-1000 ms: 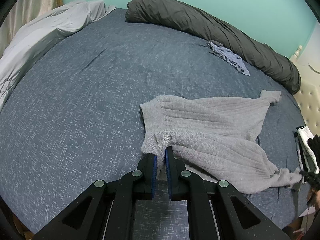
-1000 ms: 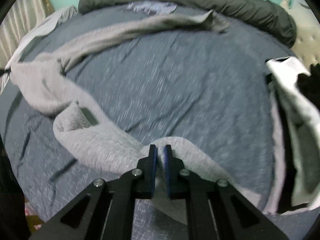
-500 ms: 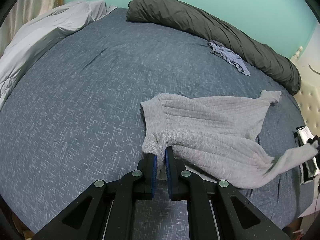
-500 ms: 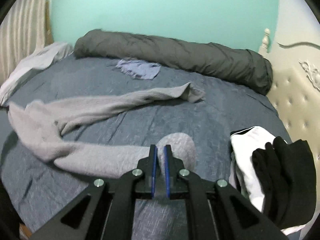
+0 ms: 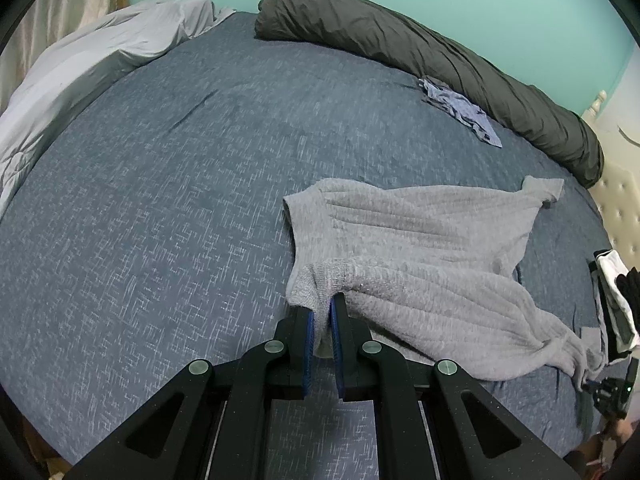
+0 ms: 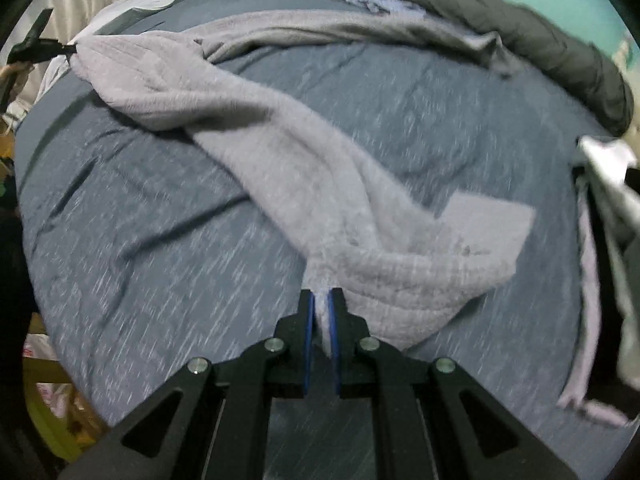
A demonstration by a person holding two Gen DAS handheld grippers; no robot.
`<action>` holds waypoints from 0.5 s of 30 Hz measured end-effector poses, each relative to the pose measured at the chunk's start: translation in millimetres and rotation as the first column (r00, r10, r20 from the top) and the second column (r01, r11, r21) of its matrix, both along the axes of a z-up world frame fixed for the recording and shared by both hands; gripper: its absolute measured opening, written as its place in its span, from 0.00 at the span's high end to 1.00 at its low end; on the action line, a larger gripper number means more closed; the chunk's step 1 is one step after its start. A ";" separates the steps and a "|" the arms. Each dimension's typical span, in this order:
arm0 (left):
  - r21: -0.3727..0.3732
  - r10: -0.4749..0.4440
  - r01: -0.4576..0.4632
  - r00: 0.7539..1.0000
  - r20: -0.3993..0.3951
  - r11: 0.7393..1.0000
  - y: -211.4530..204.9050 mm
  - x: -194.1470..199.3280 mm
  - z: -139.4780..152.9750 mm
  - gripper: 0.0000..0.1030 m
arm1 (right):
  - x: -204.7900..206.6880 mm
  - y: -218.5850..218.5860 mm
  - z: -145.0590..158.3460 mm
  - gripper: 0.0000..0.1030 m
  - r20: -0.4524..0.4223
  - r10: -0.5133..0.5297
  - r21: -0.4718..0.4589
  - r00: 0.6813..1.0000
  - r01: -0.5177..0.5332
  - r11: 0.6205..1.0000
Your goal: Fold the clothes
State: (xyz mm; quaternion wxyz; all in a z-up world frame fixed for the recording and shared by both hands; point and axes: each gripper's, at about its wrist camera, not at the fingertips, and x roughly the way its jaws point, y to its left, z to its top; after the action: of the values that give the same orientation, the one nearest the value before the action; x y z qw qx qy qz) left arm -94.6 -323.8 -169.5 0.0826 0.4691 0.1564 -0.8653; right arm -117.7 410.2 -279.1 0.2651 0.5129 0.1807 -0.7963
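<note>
A light grey ribbed knit sweater (image 5: 420, 248) lies spread across the dark blue bed. My left gripper (image 5: 322, 304) is shut on a bunched corner of it near the front edge. In the right wrist view the same sweater (image 6: 280, 152) stretches away up and left, and my right gripper (image 6: 321, 300) is shut on its other end, with a sleeve cuff flopped to the right. The left gripper's tip (image 6: 38, 46) shows at the far left, holding the far corner. The right gripper (image 5: 608, 392) appears at the lower right of the left wrist view.
A dark grey rolled duvet (image 5: 440, 64) lines the far side by the teal wall. A small blue garment (image 5: 460, 110) lies beside it. A pale grey blanket (image 5: 92, 60) covers the left. White and black clothes (image 5: 616, 292) are piled at the right edge by a padded headboard.
The right gripper lifted its end of the sweater and then brought it back down low over the bed. The left gripper stayed still, holding its corner.
</note>
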 end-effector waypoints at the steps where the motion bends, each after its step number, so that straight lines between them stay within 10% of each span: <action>1: 0.001 0.002 -0.002 1.000 0.001 1.000 -0.6 0.6 -1.0 0.92 | 3.1 6.3 0.4 0.93 0.010 -0.005 -0.001 1.000 0.005 1.000; 12: 0.017 0.019 -0.019 1.000 0.011 1.000 -3.3 6.8 -10.7 0.92 | -5.6 98.6 73.6 0.91 -0.021 -0.288 -0.297 0.957 0.269 0.916; 15: 0.020 0.020 -0.020 1.000 0.013 1.000 -3.1 7.8 -11.4 0.92 | -28.0 107.5 58.7 0.59 0.030 -0.391 -0.239 0.920 0.387 0.891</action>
State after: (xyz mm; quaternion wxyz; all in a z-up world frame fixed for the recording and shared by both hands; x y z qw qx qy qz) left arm -86.8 -326.8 -180.9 0.0875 0.4738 0.1692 -0.8598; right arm -145.7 517.6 -220.4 0.1588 0.4953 -0.0209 -0.8539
